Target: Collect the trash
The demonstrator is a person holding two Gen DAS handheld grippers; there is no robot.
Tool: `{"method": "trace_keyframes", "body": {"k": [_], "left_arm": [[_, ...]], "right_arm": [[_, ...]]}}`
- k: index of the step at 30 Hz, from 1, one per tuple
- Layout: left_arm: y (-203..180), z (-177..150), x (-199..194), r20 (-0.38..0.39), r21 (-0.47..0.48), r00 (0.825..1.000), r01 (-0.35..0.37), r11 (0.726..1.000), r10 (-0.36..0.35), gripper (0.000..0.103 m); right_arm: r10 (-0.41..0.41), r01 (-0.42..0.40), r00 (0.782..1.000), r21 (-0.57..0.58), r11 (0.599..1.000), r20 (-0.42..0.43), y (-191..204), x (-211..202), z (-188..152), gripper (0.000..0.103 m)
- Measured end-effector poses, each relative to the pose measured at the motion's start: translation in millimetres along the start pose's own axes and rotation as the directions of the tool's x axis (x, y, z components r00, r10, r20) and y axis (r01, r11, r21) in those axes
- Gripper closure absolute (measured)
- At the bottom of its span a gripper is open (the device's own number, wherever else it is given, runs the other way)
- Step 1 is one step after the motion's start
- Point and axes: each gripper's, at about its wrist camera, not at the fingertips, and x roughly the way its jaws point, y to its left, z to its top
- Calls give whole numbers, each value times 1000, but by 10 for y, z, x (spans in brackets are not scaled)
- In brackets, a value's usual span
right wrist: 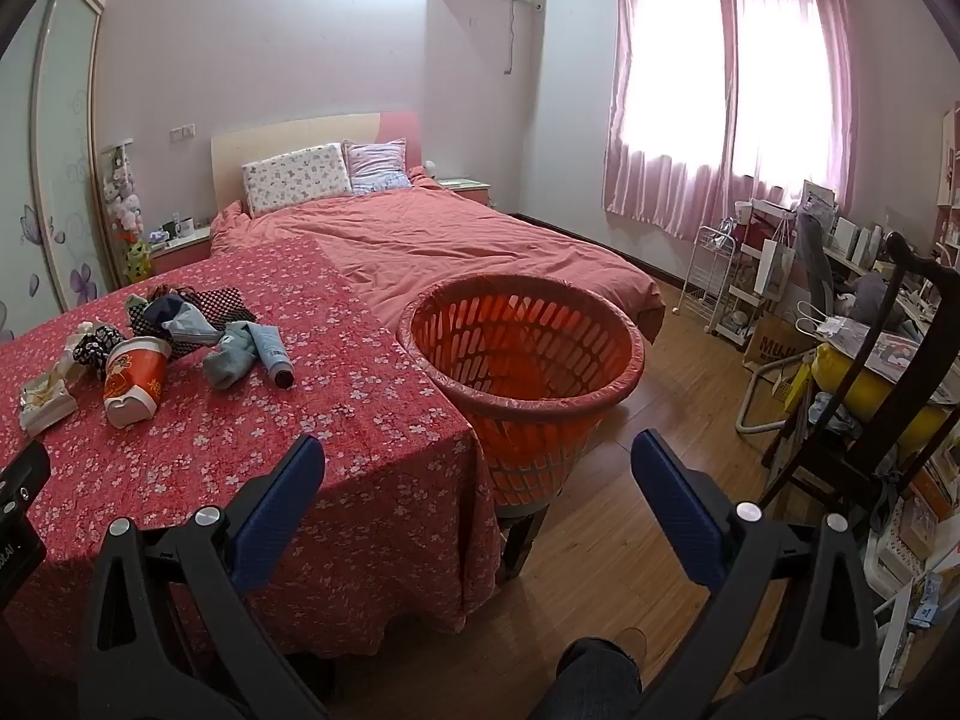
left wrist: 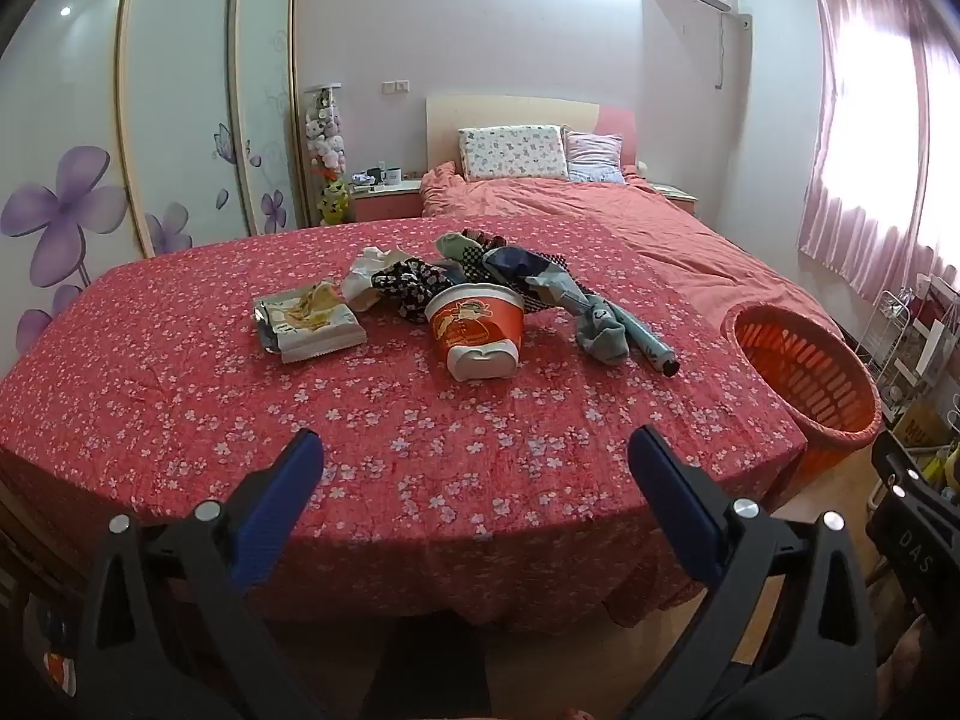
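A table with a red flowered cloth holds a pile of things. A red paper noodle cup lies tipped on its side, an opened snack wrapper to its left, crumpled white tissue behind. Socks and dark patterned cloth and a blue tube lie to the right. An orange slatted basket stands at the table's right edge. My left gripper is open and empty over the table's near edge. My right gripper is open and empty, in front of the basket.
A bed with a red cover and pillows lies behind the table. A cluttered desk and dark wooden chair stand at the right on the wooden floor. A wardrobe with flower doors is left.
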Motion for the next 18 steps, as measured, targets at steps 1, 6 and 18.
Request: {"method": "trace_keyframes", "body": {"k": [1,6,18], "left_arm": [[0,0,0,0,0,1000,0,1000,0,4],[-1,0,0,1,1,1000,-1,1000,1,4],[0,0,0,1,0,1000,-1,1000,1,4]], "right_arm": [[0,0,1000,0,1000,0,0,-1,1,2],[1,-1,1000,0,1000,0,5,-6,3,2],[2,-2,1000,2,1000,-3,-2,-7,4,2]]}}
